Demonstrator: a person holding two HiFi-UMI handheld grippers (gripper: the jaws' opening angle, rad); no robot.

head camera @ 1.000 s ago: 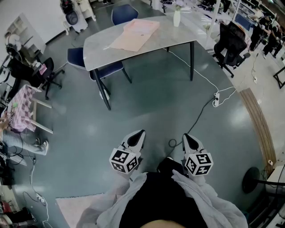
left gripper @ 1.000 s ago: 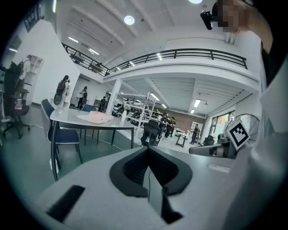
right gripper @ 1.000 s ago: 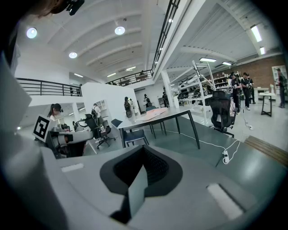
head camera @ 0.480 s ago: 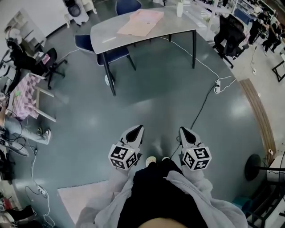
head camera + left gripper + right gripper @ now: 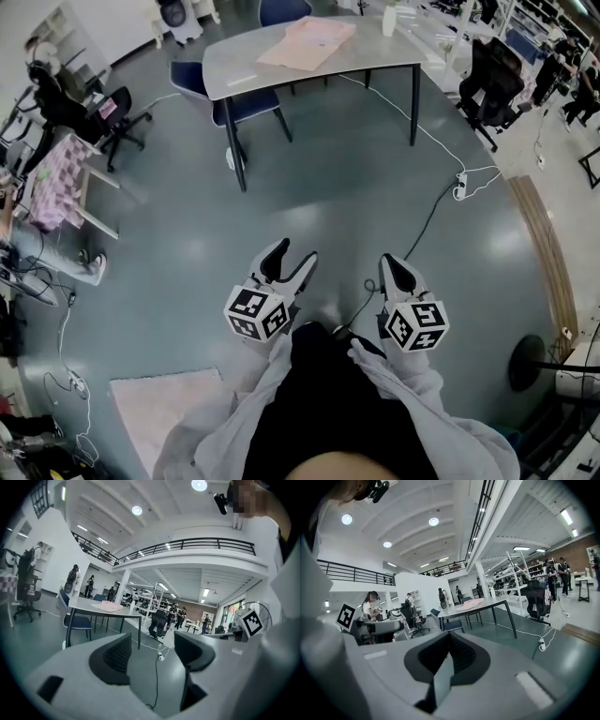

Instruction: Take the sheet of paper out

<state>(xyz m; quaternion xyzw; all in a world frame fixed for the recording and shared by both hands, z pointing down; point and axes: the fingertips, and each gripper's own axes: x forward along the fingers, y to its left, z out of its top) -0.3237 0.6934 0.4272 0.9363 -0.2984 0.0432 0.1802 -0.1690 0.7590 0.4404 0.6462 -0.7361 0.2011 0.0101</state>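
Both forearms, in grey sleeves (image 5: 394,375), are held forward at waist height, side by side. Each hand-held gripper points ahead and slightly down over the grey floor (image 5: 187,253), marker cube on top.

Left hand-held gripper (image 5: 293,253): jaws spread, and they have just been opening. Its own view shows only floor and a cable between the pads (image 5: 117,656). It holds nothing.

Right hand-held gripper (image 5: 392,267): jaws pressed together, with the ribbed pads (image 5: 461,656) meeting and nothing pinched.

The pink paper (image 5: 309,44) lies flat on the grey surface (image 5: 375,58), around the middle and reaching toward the far edge. It is well apart from both hand-held grippers. A white bottle (image 5: 389,19) stands near the far right corner. A blue chair (image 5: 246,105) is tucked under the left end.

Against the frame one second ago:
- The left jaws were together then and now stand apart.
- The right jaws are unchanged.
- Both hand-held grippers sit a little higher in the head view.
- The surface has shifted toward the top edge of that view.
- The paper lies in the same spot on the surface.
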